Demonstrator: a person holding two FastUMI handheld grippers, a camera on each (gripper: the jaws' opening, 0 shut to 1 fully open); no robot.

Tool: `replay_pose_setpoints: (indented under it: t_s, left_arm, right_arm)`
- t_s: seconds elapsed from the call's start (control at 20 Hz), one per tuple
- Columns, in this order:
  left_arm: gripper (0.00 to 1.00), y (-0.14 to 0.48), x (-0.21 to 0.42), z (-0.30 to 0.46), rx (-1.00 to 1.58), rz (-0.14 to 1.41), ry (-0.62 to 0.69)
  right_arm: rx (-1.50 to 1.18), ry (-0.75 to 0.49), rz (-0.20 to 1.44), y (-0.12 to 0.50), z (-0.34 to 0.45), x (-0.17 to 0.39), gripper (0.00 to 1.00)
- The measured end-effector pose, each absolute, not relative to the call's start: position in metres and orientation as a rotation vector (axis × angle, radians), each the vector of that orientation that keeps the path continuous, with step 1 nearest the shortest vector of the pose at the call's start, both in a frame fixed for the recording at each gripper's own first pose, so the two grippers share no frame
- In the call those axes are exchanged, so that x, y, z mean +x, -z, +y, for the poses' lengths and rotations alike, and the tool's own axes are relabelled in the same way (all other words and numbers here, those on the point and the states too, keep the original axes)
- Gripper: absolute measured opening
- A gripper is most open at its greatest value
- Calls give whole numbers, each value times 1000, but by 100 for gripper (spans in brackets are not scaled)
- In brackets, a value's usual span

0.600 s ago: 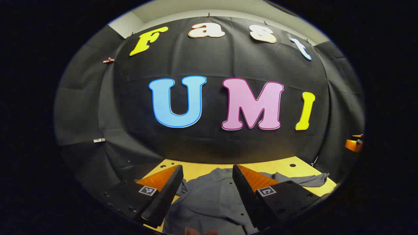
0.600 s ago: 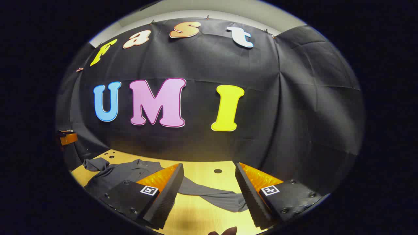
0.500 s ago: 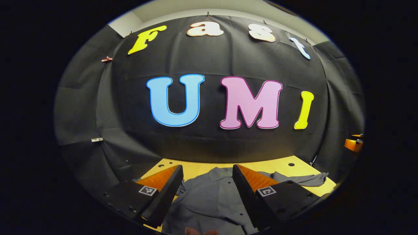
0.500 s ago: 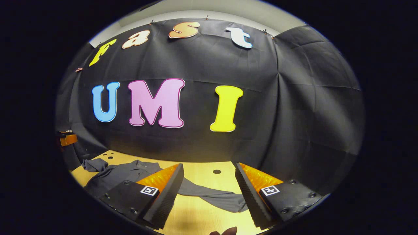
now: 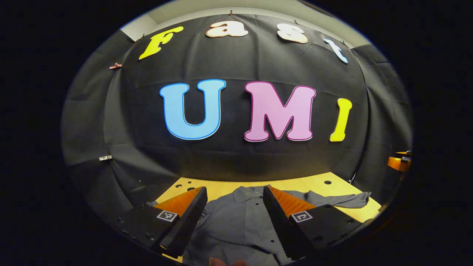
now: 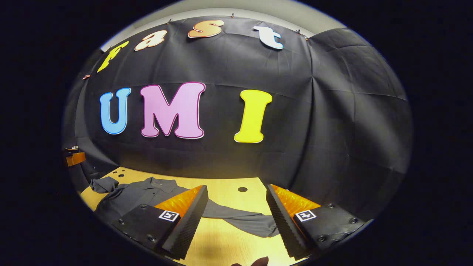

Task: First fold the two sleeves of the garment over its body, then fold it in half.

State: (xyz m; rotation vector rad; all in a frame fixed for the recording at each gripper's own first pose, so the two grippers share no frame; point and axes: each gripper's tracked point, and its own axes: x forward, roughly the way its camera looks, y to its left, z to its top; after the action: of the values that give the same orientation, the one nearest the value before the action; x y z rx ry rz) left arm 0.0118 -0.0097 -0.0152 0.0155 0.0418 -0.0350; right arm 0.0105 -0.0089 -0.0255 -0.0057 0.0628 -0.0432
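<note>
Garment (image 5: 236, 221) hem cut off | left gripper (image 5: 233, 218) agape | right gripper (image 6: 236, 218) agape

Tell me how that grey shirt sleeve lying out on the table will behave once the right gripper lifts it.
Probably floppy: the sleeve lies flat and rippled on the wooden table, so it should droop from the right gripper. Likely light, as the cloth looks thin. It may drag the shirt body along, since the two are joined.
</note>
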Motion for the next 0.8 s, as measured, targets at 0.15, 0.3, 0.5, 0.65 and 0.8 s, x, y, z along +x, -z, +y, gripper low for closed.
replay_pose_setpoints:
  t_s: [0.15, 0.3, 0.5, 0.65, 0.8]
  left_arm:
    - [95, 19, 15, -12, 19, 50, 30]
    - [95, 21, 18, -14, 27, 58, 23]
    - [95, 28, 23, -17, 34, 78, 0]
    - [95, 35, 24, -19, 44, 101, -23]
    - [95, 44, 24, -22, 44, 130, -43]
  right_arm:
    - [-4, 63, 111, 45, -22, 19, 97]
    - [0, 92, 186, 74, -41, 36, 98]
    - [7, 124, 302, 124, -73, 56, 98]
    - [15, 123, 400, 171, -93, 74, 98]
    - [24, 131, 487, 218, -108, 96, 98]
